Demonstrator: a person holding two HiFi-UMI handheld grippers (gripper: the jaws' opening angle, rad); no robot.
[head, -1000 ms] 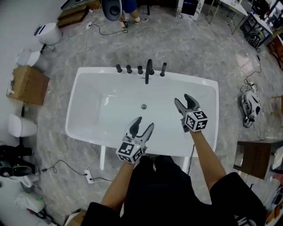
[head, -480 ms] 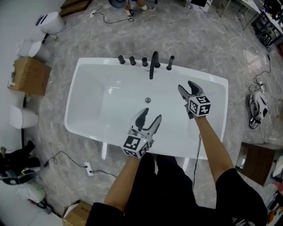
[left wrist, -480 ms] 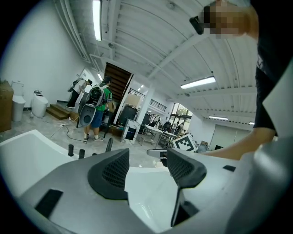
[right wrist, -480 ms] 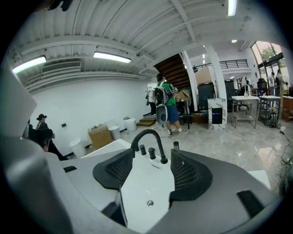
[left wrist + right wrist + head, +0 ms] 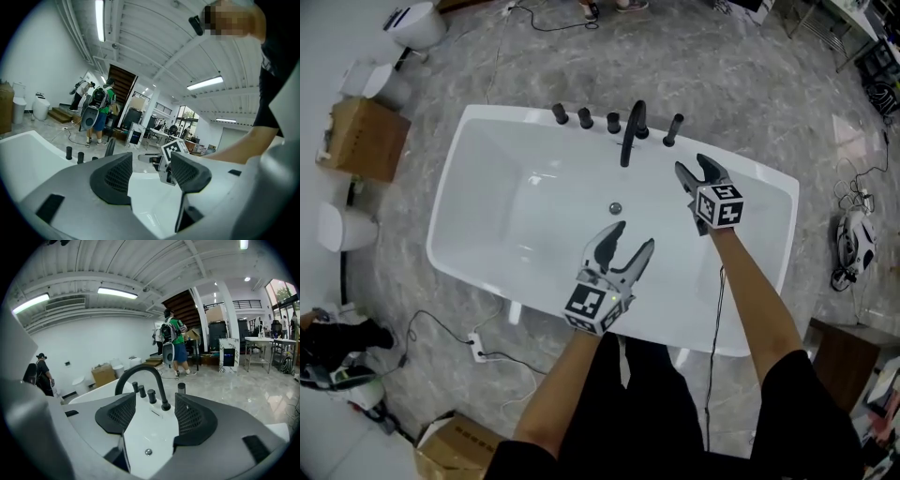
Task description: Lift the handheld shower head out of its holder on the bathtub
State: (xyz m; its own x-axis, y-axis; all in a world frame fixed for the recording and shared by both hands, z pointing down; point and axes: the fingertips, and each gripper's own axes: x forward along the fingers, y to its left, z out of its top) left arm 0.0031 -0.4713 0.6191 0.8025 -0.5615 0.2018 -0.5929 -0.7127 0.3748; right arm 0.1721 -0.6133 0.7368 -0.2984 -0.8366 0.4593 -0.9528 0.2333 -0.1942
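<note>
The white bathtub has black fittings on its far rim. The handheld shower head stands upright in its holder at the right end of that row, right of the curved spout; in the right gripper view the shower head shows just past the right jaw. My right gripper hovers open over the tub, a short way in front of the shower head and apart from it. My left gripper is open and empty above the tub's middle, near the drain.
Three black knobs stand left of the spout. A cardboard box and toilets sit on the floor at the left. A power strip and cable lie by the near rim. A person with a backpack stands beyond the tub.
Both grippers have moved forward over the tub toward the far rim. The right gripper now sits closer to the shower head. Both stay open and empty.
</note>
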